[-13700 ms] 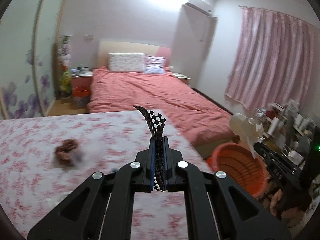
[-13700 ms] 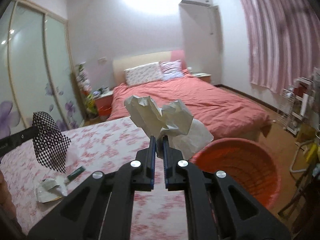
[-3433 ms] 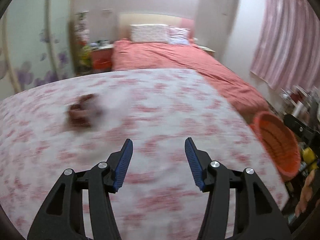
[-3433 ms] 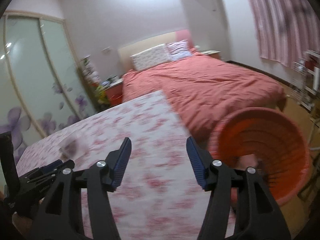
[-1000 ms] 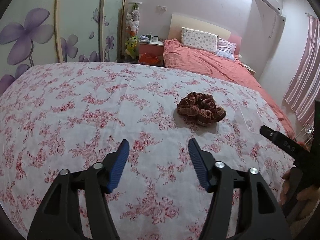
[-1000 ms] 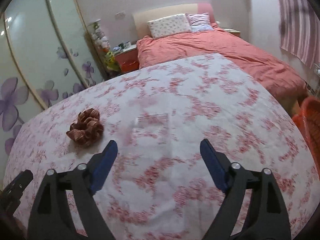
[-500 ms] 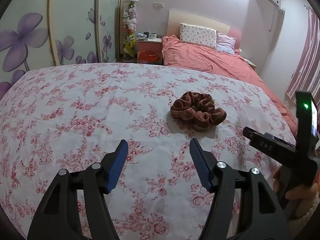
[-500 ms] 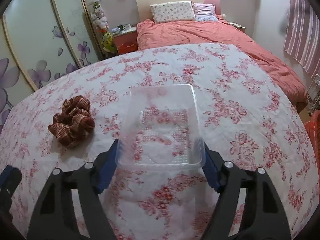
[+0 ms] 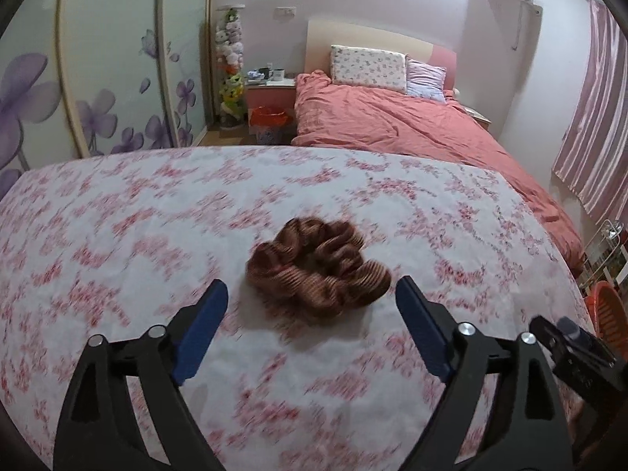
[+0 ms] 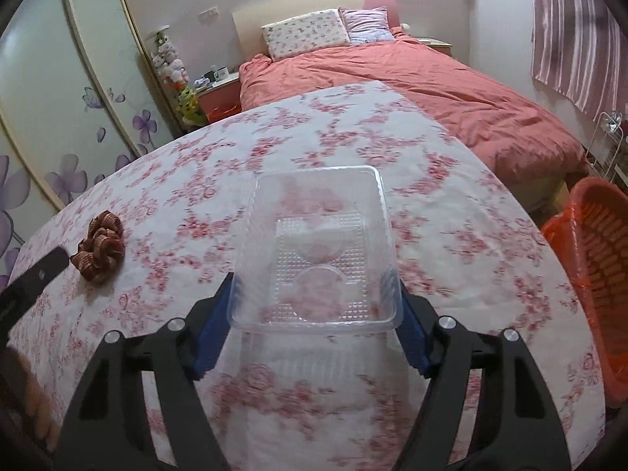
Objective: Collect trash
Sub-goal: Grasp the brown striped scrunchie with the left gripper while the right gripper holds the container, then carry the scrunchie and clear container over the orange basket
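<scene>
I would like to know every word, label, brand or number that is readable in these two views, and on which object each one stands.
No text can be read in either view.
Left hand-held gripper: faint marks on its black finger, seen from the right wrist view, too blurred to read.
Mugs on the bedside table: any print is too small to tell.
Clear plastic tray: embossed grid only, no letters visible.
Brown scrunchie: no label visible.

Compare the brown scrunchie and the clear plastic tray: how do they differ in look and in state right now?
The scrunchie is brown, ruffled cloth; the plastic tray is clear, stiff and rectangular. The scrunchie lies free ahead of the left gripper, whose jaws have just been opening and do not touch it; the tray sits between the blue pads of the right gripper, which press on its sides. Both are above the floral cloth.
</scene>
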